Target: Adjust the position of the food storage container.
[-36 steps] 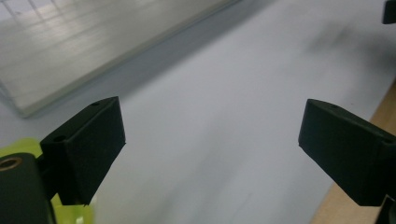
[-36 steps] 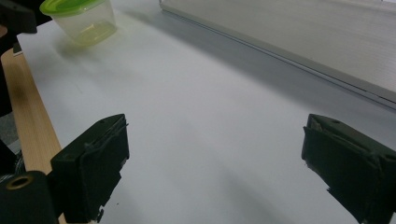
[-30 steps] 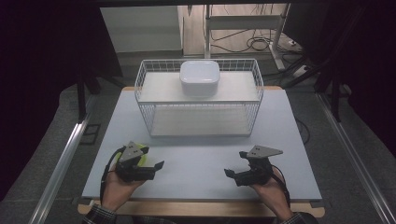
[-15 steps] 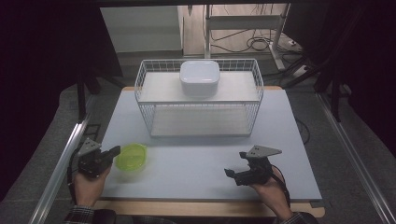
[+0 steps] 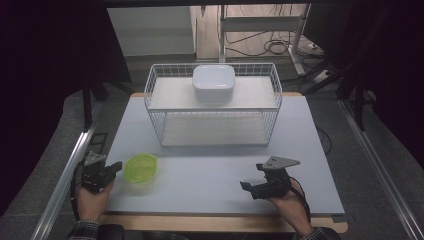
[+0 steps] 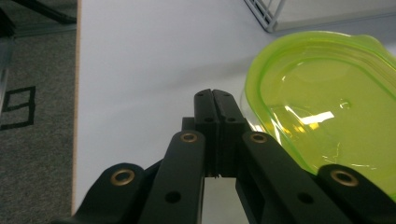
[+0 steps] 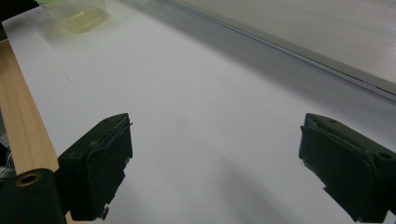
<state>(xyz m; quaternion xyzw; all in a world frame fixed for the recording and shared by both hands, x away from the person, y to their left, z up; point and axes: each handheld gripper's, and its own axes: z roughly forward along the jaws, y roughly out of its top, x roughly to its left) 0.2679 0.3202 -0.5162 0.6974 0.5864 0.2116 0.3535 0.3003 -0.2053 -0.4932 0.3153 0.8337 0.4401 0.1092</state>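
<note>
High view is showing the green bowl (image 5: 141, 169) sitting free on the surface (image 5: 210, 170), near its front left corner, well short of the wire rack (image 5: 212, 107). A second ago the left gripper (image 5: 116, 166) was over the surface with the bowl at its fingers; now it is resting just left of the bowl, at the surface's left edge, and the bowl is lying alone. Its fingers have just been closing and are now pressed together with nothing between them, as the left gripper view is showing, with the bowl's rim (image 6: 327, 98) just beside them on the right. This is reading as a release: the bowl looks set down and the hand is pulling away, so the next grasp would need the fingers reopened. The right gripper (image 5: 248, 187) is keeping to its place at the front right, fingers wide apart and empty over bare surface. A white lidded box (image 5: 214, 82) is sitting on the rack's top shelf. The right gripper view is cutting the bowl (image 7: 77, 11) off at the top edge, and the left gripper view is showing only part of it. Whether the closed fingers are touching the bowl's wall is hard to tell.
</note>
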